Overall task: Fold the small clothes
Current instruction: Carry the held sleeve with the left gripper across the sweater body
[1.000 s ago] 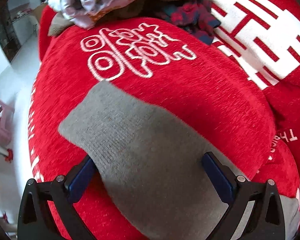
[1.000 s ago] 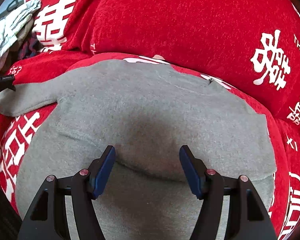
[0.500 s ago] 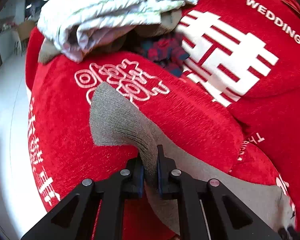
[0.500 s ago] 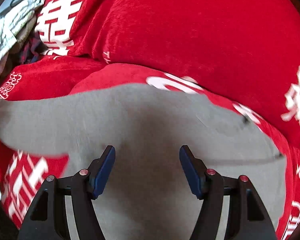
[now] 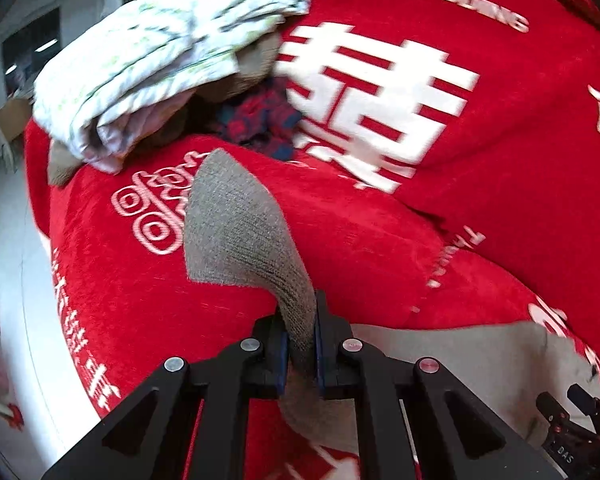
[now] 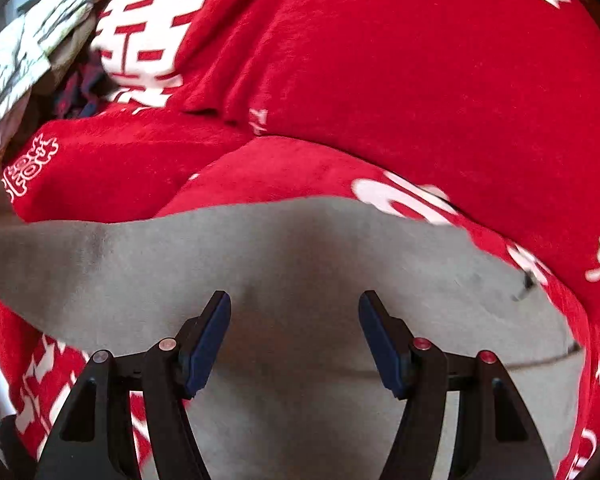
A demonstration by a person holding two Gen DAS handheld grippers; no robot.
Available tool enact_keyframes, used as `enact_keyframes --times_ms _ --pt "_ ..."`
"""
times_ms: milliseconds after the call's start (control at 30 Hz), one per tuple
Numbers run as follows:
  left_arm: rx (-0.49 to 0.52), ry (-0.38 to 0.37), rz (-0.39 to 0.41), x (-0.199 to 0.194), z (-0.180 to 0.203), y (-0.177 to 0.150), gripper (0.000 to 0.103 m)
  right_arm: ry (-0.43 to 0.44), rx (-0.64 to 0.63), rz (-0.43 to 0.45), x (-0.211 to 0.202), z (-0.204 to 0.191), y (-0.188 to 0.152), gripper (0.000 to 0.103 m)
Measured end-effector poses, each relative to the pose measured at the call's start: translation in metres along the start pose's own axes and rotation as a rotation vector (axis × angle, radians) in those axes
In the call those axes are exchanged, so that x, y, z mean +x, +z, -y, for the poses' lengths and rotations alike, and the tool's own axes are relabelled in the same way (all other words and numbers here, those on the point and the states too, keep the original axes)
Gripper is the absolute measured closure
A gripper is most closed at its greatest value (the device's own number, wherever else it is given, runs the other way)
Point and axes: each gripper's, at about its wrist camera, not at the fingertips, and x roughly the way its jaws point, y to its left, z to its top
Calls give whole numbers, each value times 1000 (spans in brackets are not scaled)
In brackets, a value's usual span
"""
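A grey knit garment (image 6: 300, 272) lies spread on the red sofa seat. My left gripper (image 5: 300, 336) is shut on its sleeve (image 5: 240, 232), which hangs lifted off the cushion with the cuff end pointing away from me. In the right wrist view my right gripper (image 6: 294, 336) stands open just above the garment's body, blue pads wide apart, nothing pinched between them. The sleeve stretches off to the left edge of that view. At the lower right of the left wrist view the right gripper (image 5: 572, 428) shows as a dark part over the grey cloth.
The sofa wears a red cover (image 5: 480, 200) with white characters. A pile of other clothes sits at the far end of the seat: a white patterned piece (image 5: 160, 60) on top, a dark red and blue one (image 5: 260, 120) beneath. White floor (image 5: 4, 240) lies left of the sofa.
My left gripper closed on the sleeve, then lifted and drew it up off the cushion. The right gripper slid across the garment's body and stayed open.
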Motion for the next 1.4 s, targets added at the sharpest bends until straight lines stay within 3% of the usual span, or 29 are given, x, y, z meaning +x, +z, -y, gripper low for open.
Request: enact_keyframes --times_ms 433,867,1400 --pt "194 -94 -25 -28 112 -33 92 -55 142 -8 -36 100 -69 33" --pt "270 -115 -54 -40 177 -59 92 -37 257 5 -46 150 -110 33" --pt "348 -146 -57 -69 258 -81 92 -34 345 50 -65 193 -133 33"
